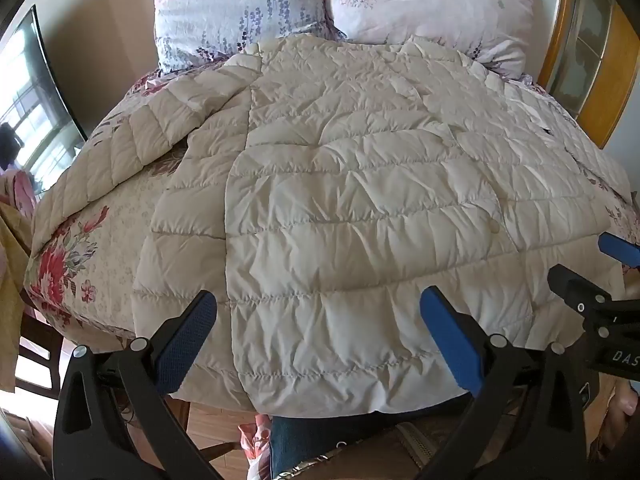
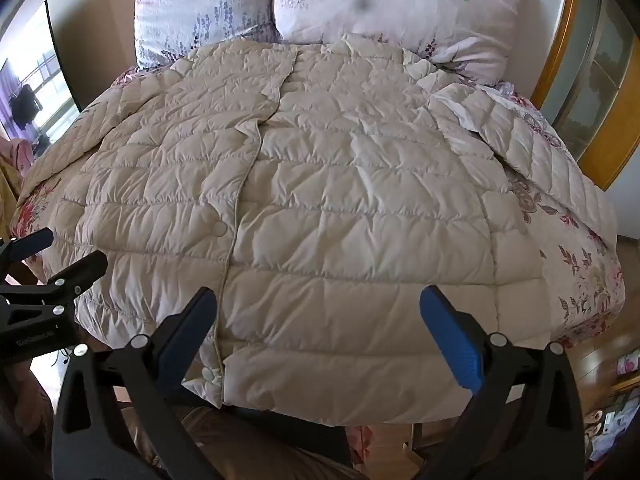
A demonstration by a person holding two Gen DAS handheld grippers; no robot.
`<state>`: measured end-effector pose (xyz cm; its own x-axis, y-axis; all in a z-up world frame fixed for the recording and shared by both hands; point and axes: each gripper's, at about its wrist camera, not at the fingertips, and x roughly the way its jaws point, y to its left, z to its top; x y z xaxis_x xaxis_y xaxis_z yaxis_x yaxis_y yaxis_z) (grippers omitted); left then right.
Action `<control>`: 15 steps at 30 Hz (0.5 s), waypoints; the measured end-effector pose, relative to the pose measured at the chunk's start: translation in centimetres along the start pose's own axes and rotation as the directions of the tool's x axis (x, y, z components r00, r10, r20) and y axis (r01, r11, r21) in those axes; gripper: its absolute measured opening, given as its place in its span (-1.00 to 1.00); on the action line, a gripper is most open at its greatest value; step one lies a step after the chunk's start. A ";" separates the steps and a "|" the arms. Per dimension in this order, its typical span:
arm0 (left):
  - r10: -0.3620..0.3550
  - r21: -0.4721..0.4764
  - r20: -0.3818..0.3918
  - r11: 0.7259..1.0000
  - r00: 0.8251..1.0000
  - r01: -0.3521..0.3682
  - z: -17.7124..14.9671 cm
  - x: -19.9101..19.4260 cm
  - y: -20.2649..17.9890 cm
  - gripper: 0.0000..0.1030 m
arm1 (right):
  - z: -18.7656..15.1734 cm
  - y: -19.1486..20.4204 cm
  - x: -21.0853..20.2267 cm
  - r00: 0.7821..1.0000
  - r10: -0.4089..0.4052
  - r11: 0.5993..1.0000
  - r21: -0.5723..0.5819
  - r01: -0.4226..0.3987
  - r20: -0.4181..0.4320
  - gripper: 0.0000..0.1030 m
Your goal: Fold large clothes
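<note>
Across the bed (image 1: 68,264) we see a cream quilted down jacket (image 1: 352,208) spread flat, front side up, covering most of the floral bedspread (image 2: 580,280). Its hem hangs over the bed's near edge at 6 o'clock, and its collar end reaches toward 12 o'clock, touching the two pillows (image 1: 240,12) printed with trees and lavender. In the left wrist view one sleeve (image 1: 132,140) stretches out toward 9 o'clock; in the right wrist view the other sleeve (image 2: 532,148) lies angled toward 3 o'clock. The jacket's front opening runs from 12 to 6 o'clock, slightly off centre.

We hold the left gripper (image 1: 318,320) above the hem, tilted downward, its jaws spread as wide as they go, with nothing between them. The right gripper (image 2: 318,320) hangs just beside it, likewise tilted down, jaws fully apart and empty. Each gripper shows at the edge of the other's view. A dark screen (image 1: 36,100) leans by the wall at 9 o'clock.
</note>
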<state>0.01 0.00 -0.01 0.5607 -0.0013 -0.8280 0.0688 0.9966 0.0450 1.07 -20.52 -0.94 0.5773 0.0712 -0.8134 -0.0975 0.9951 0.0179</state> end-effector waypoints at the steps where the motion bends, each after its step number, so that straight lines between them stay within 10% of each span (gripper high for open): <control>1: -0.001 0.000 0.000 1.000 1.000 0.001 0.0 0.0 0.0 0.97 | 0.0 0.0 0.0 1.000 0.002 1.000 0.001 -0.002 0.001 0.96; 15: -0.005 -0.003 -0.002 1.000 1.000 0.005 0.0 0.0 0.0 0.97 | 0.0 -0.1 0.1 1.000 0.006 1.000 0.004 -0.006 -0.005 0.96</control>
<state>0.00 0.01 -0.01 0.5587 -0.0066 -0.8293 0.0690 0.9969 0.0385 1.13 -20.66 -1.07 0.5725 0.0768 -0.8163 -0.0977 0.9949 0.0252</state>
